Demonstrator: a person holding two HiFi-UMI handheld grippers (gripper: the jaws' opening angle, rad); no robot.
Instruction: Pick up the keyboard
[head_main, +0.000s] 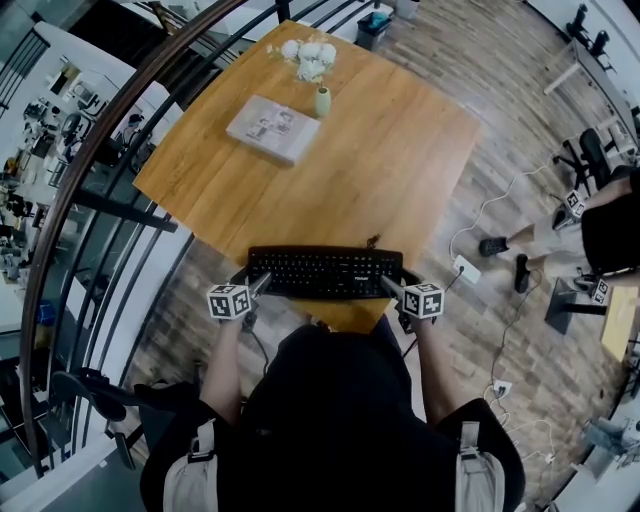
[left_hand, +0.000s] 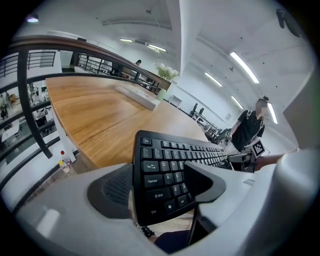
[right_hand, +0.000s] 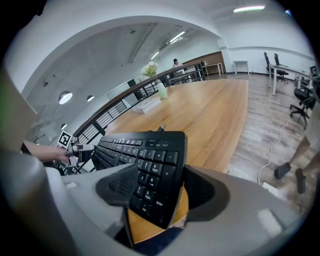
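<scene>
Left gripper (left_hand: 160, 176): I find the jaws released, spread wide and straddling the left end of the keyboard (head_main: 325, 272). Right gripper (right_hand: 162, 175): likewise released, around its right end. The keyboard apparently rests on the table (head_main: 400, 150) edge. Clamping and lifting remain outstanding.

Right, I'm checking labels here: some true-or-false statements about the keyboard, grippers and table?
1. The black plastic keyboard lies at the wooden table's near edge. True.
2. Both grippers are at its left end. False: left gripper at the left end, right gripper at the right.
3. Nothing else is on the table. False: a white book and a pale green vase stand farther back.
4. The keyboard's ends stand between open jaws. True.
</scene>
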